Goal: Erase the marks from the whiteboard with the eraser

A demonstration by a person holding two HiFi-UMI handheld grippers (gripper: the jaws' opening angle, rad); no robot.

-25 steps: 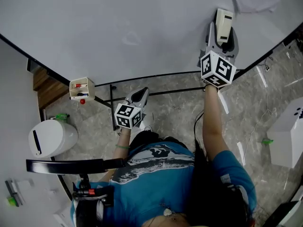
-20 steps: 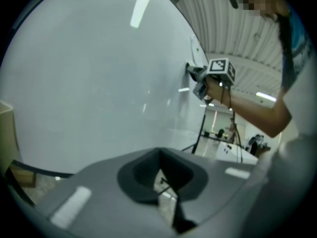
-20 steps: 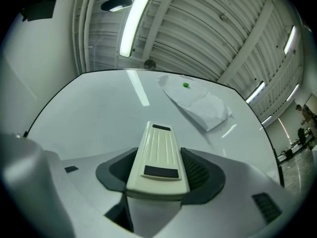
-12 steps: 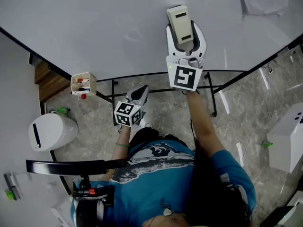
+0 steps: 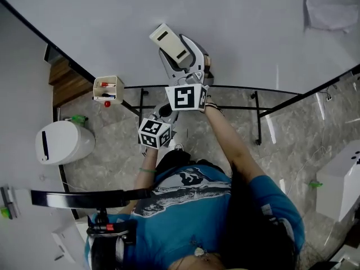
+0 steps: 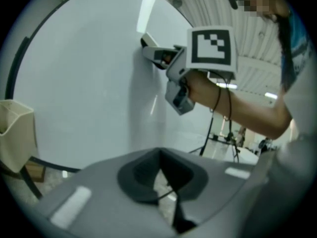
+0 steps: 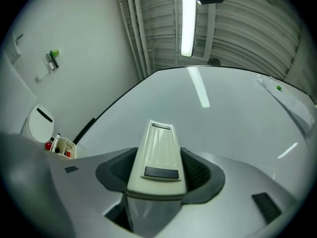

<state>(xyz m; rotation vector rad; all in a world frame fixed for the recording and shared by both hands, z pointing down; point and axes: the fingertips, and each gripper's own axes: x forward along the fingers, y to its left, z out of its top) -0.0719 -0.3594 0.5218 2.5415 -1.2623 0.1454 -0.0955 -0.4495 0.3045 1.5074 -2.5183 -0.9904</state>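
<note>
the right gripper (image 7: 158, 175) pinches the eraser (image 7: 159, 152) by its sides, and the eraser sticks out past the jaws toward 12 o'clock, over the whiteboard (image 7: 237, 123). in the left gripper view the eraser's far end lies against the board. the left gripper (image 6: 161, 180) hangs below the board's edge, at 7 o'clock from the right one in the head view, jaws pressed together on nothing. a box (image 5: 108, 89) of markers sits at the board's edge, at 9 o'clock from the right gripper.
</note>
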